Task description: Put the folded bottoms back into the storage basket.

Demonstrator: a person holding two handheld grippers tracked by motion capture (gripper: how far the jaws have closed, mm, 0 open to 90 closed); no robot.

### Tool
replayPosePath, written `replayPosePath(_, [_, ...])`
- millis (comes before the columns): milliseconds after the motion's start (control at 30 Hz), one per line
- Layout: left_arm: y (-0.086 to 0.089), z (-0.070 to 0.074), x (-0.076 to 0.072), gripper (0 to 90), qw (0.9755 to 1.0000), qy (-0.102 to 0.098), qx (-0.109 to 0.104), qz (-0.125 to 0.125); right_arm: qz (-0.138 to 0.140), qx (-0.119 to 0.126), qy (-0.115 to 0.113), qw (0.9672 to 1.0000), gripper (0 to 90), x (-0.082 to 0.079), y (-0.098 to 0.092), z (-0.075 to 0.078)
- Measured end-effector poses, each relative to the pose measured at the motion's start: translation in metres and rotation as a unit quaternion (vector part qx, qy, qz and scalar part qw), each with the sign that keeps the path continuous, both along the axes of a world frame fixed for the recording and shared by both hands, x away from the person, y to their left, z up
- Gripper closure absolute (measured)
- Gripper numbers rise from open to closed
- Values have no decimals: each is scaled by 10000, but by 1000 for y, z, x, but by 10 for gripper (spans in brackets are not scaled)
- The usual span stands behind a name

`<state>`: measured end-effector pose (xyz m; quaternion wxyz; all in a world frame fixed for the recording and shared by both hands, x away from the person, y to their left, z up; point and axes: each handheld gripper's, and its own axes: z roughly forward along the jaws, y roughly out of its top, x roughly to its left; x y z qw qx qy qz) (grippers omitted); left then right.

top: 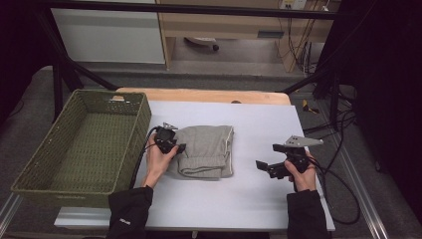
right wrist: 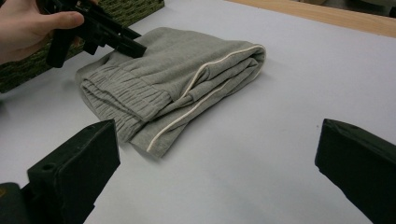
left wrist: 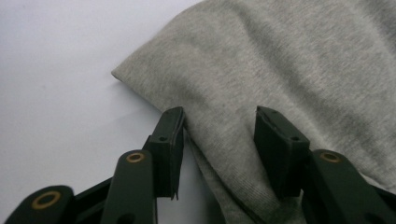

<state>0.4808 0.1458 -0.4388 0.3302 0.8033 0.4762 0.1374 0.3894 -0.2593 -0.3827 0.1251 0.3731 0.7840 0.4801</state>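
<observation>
The right claw (top: 266,168) hangs over the bare worktop (top: 259,199) near the person, its jaws wide apart and holding nothing, well clear of the work. Farther in, the folded grey sweatpants (top: 205,149) lie flat at the middle of the worktop, cuffs and white piping stacked neatly, so the folding looks finished. The left claw (left wrist: 219,126) sits at their left edge, its jaws part-way apart with a fold of fabric between them; whether the pads already pinch it is hard to tell, so the grip seems only begun. Beyond on the left stands the green woven basket (top: 35,169), nothing in it; lifting the sweatpants and placing them there is probably what remains.
</observation>
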Motion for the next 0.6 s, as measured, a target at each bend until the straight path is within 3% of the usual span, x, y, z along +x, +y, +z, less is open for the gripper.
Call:
replayPosePath(267, [0,-2,-1,608,9999,97,-123,-13,5,1,-13,10000,5,0,1,1])
replayPosePath(600, [-7,-2,-4,707,9999,-1,40,-141,9,-13,5,10000,6,2,8,1])
